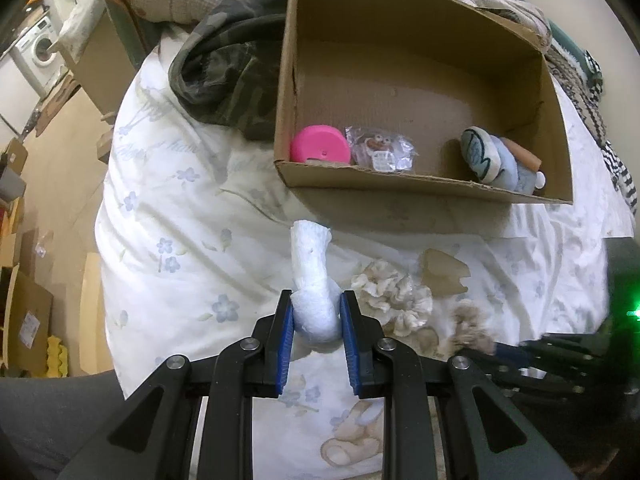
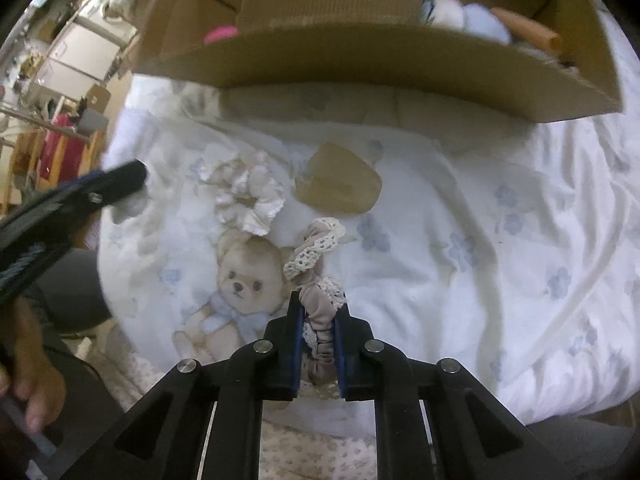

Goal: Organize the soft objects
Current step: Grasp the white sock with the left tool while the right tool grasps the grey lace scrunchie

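Left gripper (image 1: 317, 312) sits at lower centre of its own view, pointing up the frame toward the cardboard box (image 1: 400, 190), its blue pads clamped on a white rolled sock (image 1: 314, 292) whose free end stands upright above the fingertips, just short of the box's near wall. Right gripper (image 2: 319, 312) occupies lower centre of the right wrist view, its jaws closed on a beige lace-trimmed scrunchie (image 2: 318, 280); the lace edge curls upward and to the right past the fingertips. Both tools are held over a white floral bedspread (image 1: 168, 208) printed with a teddy bear (image 2: 240, 284). Lying loose on the bedspread, mid-frame in the right view, are a cream ruffled scrunchie (image 2: 248, 192) and, just beside it to the right, a tan soft piece (image 2: 340, 188). The box, in the upper part of both views, holds a pink round object (image 1: 320, 144), a clear-wrapped packet (image 1: 380, 150) and a blue-and-white plush item (image 1: 488, 158). A camouflage garment (image 1: 228, 76) lies against the box's left wall.
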A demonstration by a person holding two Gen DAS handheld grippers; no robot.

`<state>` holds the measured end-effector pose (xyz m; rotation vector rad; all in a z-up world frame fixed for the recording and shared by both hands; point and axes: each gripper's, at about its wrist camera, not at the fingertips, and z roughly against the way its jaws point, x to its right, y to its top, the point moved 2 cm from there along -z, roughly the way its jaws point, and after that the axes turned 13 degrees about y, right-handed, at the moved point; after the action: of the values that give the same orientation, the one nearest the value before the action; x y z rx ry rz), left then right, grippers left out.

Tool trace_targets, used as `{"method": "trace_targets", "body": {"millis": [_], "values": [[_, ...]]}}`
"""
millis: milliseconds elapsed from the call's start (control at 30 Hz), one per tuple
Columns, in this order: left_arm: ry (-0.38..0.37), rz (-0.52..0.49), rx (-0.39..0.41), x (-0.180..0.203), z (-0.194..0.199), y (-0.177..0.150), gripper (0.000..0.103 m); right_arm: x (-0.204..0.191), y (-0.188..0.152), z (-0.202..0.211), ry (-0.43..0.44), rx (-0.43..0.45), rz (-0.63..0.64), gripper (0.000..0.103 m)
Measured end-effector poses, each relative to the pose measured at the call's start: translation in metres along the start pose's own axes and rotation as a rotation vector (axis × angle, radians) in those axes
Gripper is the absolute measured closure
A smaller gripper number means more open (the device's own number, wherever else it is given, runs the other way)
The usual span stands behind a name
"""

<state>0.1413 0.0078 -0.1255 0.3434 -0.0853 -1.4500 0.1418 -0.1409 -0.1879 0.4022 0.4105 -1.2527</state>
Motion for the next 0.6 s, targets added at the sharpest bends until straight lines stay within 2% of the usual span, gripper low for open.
{"method": "trace_targets", "body": {"millis": [300,600], "values": [[0.036,-0.009,0.058,0.003,0.01,-0.001,0.082,-0.003,-0.009,0.04,0.056,0.132,-0.001,0.088],[0.069,0.03,0.144,-0.01,0.029,0.006,0.083,-0.011,0.007,0.094,0.144,0.364,0.038,0.088]]}}
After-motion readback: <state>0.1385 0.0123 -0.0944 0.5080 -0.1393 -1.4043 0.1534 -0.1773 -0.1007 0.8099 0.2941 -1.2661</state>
